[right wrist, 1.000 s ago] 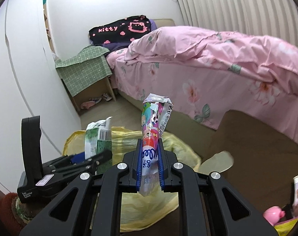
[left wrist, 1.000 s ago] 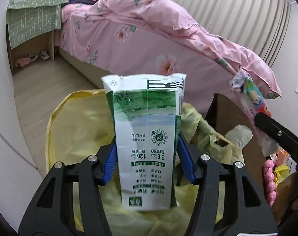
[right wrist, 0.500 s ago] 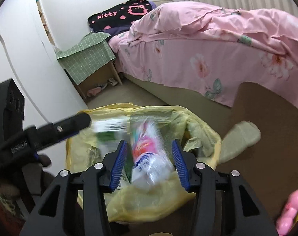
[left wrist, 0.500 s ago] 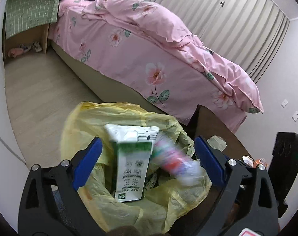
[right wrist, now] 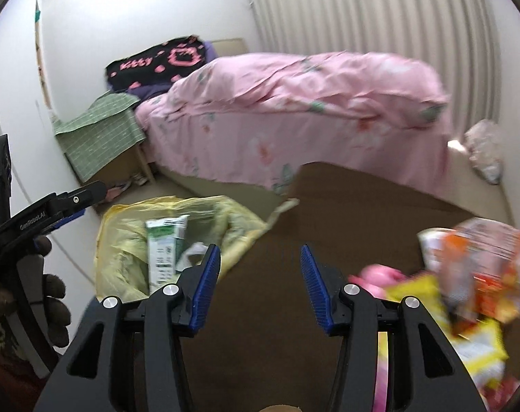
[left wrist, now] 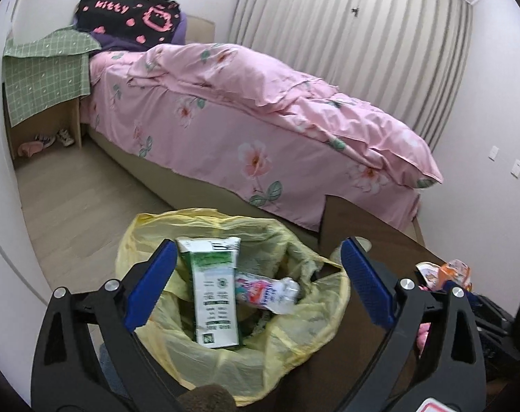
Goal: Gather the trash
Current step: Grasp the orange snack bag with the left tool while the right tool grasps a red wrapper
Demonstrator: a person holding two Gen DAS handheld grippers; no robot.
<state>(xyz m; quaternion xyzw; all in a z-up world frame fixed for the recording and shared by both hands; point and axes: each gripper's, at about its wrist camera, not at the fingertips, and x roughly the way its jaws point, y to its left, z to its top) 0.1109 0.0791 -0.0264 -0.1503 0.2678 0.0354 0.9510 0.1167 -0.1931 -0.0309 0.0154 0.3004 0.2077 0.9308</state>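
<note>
A green-and-white milk carton point(left wrist: 217, 295) point(right wrist: 164, 243) and a crumpled colourful snack wrapper point(left wrist: 267, 292) point(right wrist: 195, 250) lie inside the yellow trash bag point(left wrist: 294, 336) point(right wrist: 122, 240). My left gripper point(left wrist: 258, 242) hovers above the bag's mouth, its jaws opening wide and touching nothing. In the right wrist view one of its fingers point(right wrist: 74, 201) reaches in from the left, held by a gloved hand point(right wrist: 50, 295). My right gripper point(right wrist: 260, 247) is over the brown table point(right wrist: 328, 206) just right of the bag, its jaws opening with nothing between them.
A heap of bright snack wrappers point(right wrist: 472, 267) point(left wrist: 448, 271) and a pink toy point(right wrist: 376, 274) sit on the table's right side. Beyond stands a pink-covered bed point(left wrist: 260, 120), with a nightstand under a green cloth point(left wrist: 44, 79) at its head. A crumpled bag point(right wrist: 483, 151) lies far right.
Both grippers opened: the carton and the wrapper dropped into the yellow bag. The left gripper rose above the bag. The right one swung right, over the table.
</note>
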